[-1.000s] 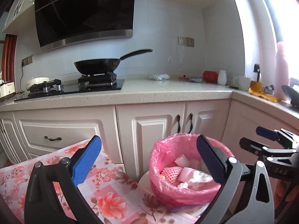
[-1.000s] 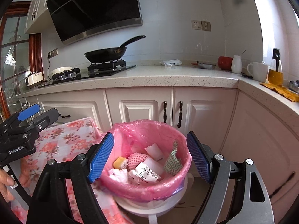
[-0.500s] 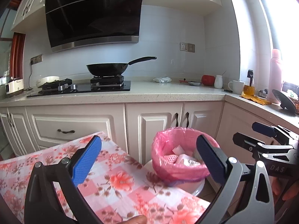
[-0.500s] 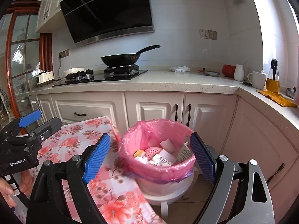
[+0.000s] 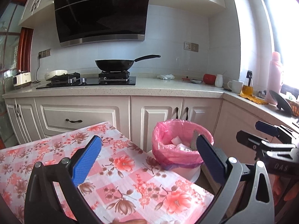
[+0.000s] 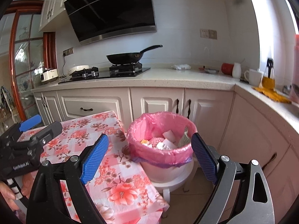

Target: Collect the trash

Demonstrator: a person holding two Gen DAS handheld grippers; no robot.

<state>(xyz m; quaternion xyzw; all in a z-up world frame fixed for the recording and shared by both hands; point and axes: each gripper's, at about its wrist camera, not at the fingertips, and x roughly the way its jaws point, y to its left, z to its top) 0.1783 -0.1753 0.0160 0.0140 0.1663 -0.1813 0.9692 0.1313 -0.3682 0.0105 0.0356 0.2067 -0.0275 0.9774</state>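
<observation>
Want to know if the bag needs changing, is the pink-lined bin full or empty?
Partly full: the bin holds paper scraps and a wrapper, all below the rim.

**A:** What is nearest?

**B:** A cloth-covered table (image 6: 112, 169) at lower left. Just beside its right edge a lined bin (image 6: 160, 160) stands on a low stool (image 6: 169, 185). Crumpled trash (image 6: 164, 142) lies inside the bin.

**A:** And behind them?

**B:** A row of cabinets (image 6: 157, 102) under a countertop (image 6: 168, 80) that runs across and turns forward along the right wall. On it, left of centre, a stove (image 6: 112, 71) carries a wok (image 6: 127, 57), with a range hood (image 6: 112, 11) above. At the right corner stand a mug (image 6: 253, 77) and an oil bottle (image 6: 268, 76).
</observation>
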